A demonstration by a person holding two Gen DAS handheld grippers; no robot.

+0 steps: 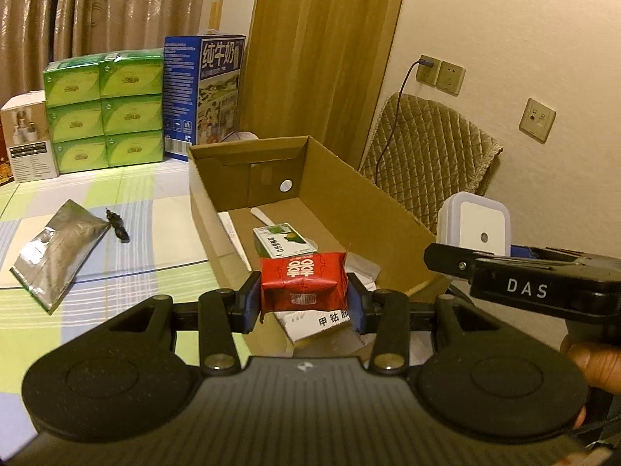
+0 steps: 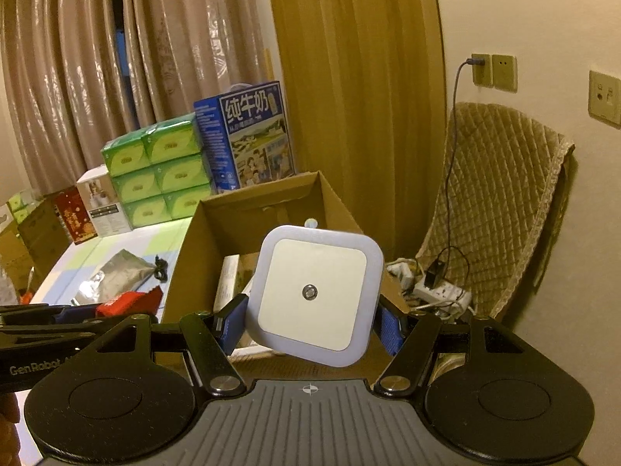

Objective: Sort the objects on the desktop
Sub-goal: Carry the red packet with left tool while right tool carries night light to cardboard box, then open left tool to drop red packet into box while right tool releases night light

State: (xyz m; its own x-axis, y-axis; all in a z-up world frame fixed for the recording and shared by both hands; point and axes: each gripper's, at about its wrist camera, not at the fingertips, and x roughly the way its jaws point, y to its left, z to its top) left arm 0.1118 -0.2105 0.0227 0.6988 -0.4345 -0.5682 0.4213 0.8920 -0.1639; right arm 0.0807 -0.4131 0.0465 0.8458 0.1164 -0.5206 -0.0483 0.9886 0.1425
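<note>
Left wrist view has my left gripper clenched on a red packet, pinched by its two short ends between the blue pads; I hold it raised over the near end of the cardboard box, which I judge is where sorted things go, so letting go here would drop it inside; below it in the box lie a green-and-white carton, a white carton with black print and some pale flat papers, so the packet would land on top of them rather than on the box floor; my right gripper grasps a white square night light by its sides, face toward the camera and slightly tilted; it hangs above the right-hand near edge of the box, close beside my left gripper, and I judge the two loads could knock together if both descend at once; left of the box, on the checked table cover, a silver foil pouch and a small black object are not yet sorted; beyond the box stand green tissue packs and a blue milk case; right of the box, a chair with a quilted cover.
</note>
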